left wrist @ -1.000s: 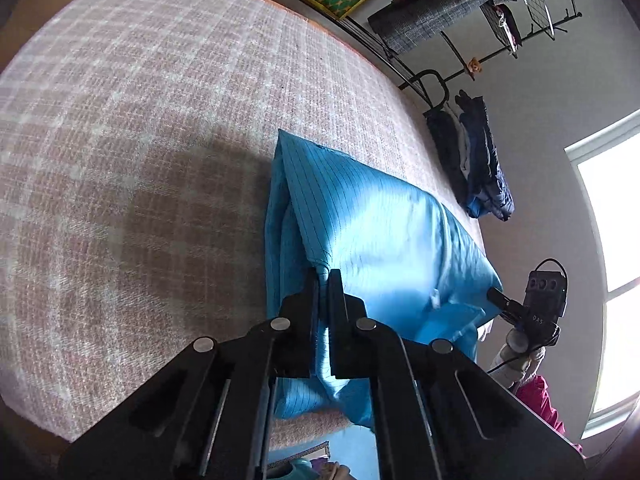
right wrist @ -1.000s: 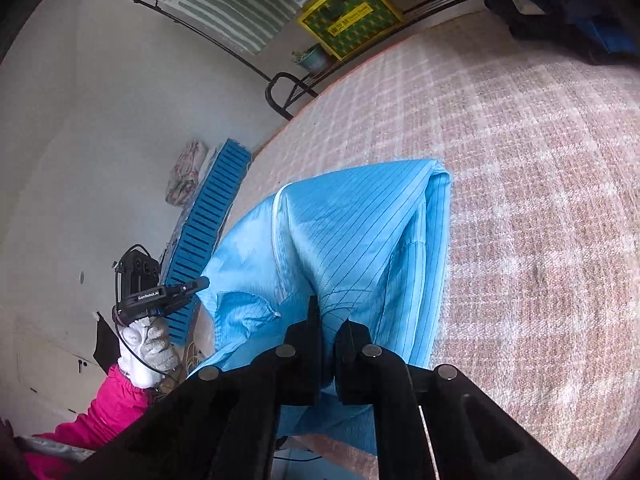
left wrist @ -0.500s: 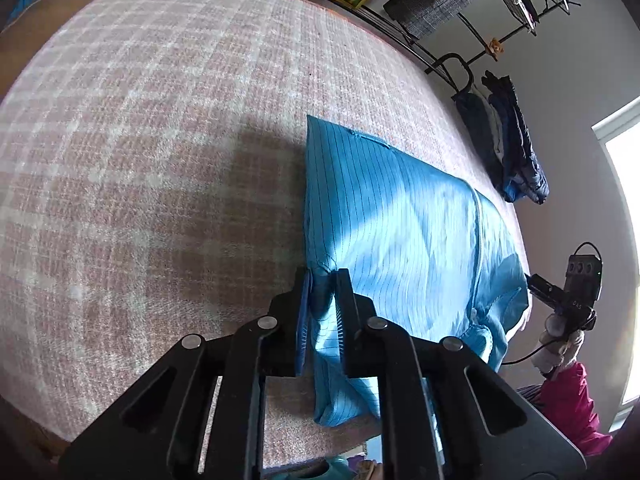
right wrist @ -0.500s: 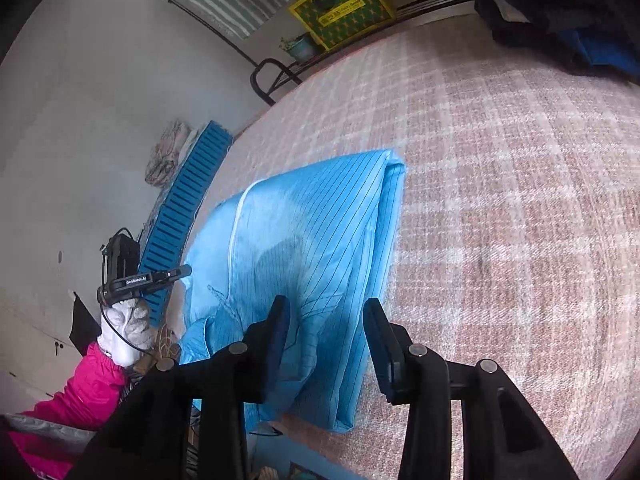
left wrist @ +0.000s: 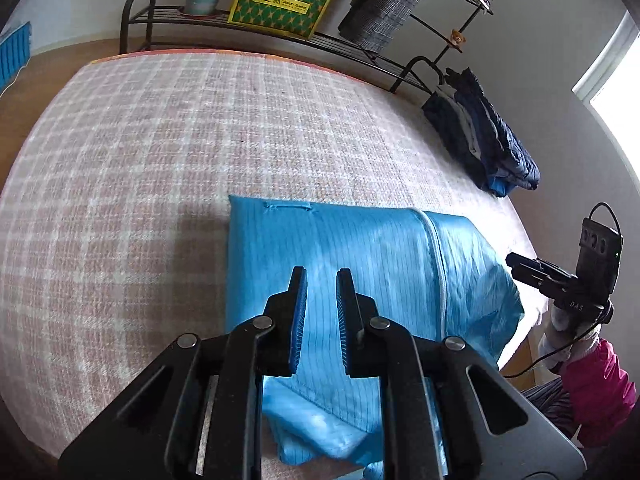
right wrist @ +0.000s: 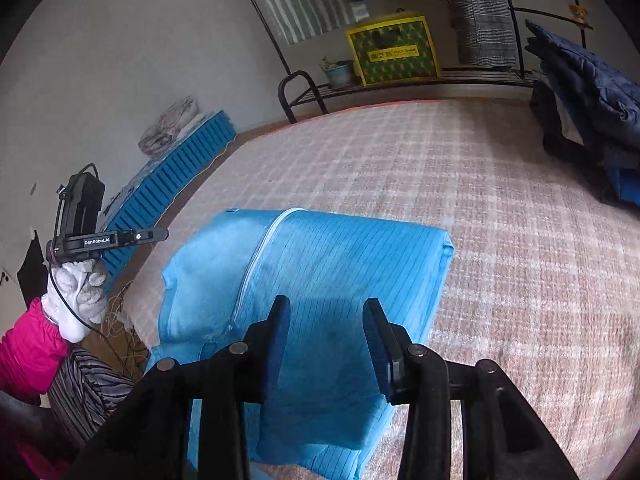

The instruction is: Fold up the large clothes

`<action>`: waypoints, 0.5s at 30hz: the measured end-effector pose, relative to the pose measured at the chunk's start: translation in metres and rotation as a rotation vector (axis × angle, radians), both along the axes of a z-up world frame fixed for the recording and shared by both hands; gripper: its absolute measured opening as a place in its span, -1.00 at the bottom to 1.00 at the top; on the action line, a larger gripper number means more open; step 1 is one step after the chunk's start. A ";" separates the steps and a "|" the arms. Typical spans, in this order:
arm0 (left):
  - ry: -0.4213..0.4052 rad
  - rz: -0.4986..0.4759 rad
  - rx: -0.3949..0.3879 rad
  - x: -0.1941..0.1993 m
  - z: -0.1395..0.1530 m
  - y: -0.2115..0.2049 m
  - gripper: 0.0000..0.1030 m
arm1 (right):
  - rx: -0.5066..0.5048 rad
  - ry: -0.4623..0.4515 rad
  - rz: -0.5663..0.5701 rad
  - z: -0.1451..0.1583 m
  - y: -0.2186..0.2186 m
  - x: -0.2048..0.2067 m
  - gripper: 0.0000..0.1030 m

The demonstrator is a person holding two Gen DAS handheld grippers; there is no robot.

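Although both tools hang just above it, the bright blue pinstriped zip-front garment (left wrist: 360, 264) lies free on the pink-and-white checked bed cover (left wrist: 140, 168), folded over into a rough rectangle with a crisp fold along its left edge and its white zipper (left wrist: 438, 264) running across the top layer. The left gripper (left wrist: 321, 276) has its jaws parted a little, nothing between the blue-padded fingers (left wrist: 298, 316), and it sits over the near left part of the cloth. The right gripper (right wrist: 325, 308) is spread noticeably wider, also empty, over the near middle of the garment (right wrist: 340, 264), just right of the zipper (right wrist: 256, 268).

As a judgement, one fold looks complete: the cloth is doubled and mostly flat. What seems left is tidying the near edge, where loose fabric bunches and droops over the side of the bed beneath the grippers, and probably another fold to make the bundle compact.

Beyond the garment, the checked cover stretches bare to the far edge. A pile of dark navy clothes (left wrist: 484, 148) sits well apart at the far right, and a black metal rack (left wrist: 248, 28) carries a yellow-and-green box (left wrist: 280, 0) by the wall.
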State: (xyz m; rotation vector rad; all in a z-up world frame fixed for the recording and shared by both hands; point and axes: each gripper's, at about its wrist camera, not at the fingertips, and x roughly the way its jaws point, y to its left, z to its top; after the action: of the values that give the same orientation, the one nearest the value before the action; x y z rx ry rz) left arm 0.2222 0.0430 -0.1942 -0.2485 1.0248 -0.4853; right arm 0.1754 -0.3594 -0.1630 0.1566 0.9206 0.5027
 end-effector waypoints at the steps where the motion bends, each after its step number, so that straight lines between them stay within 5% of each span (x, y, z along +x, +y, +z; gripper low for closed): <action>1: 0.002 -0.005 -0.002 0.008 -0.001 -0.007 -0.77 | -0.019 -0.008 -0.006 0.001 0.003 0.009 -0.21; 6: 0.010 -0.091 -0.003 0.041 -0.007 -0.055 -0.77 | -0.071 0.004 0.029 0.000 0.022 0.051 -0.25; 11: 0.089 -0.168 0.081 0.056 -0.045 -0.091 -0.77 | -0.242 0.063 0.112 -0.040 0.048 0.069 -0.37; 15: 0.112 -0.201 0.130 0.054 -0.065 -0.096 -0.74 | -0.249 0.077 0.101 -0.059 0.037 0.066 -0.50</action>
State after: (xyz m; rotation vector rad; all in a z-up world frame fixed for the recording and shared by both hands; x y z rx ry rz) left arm 0.2760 -0.0535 -0.2595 -0.0571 1.1923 -0.5890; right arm 0.2413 -0.3219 -0.2223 -0.0969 1.0622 0.4732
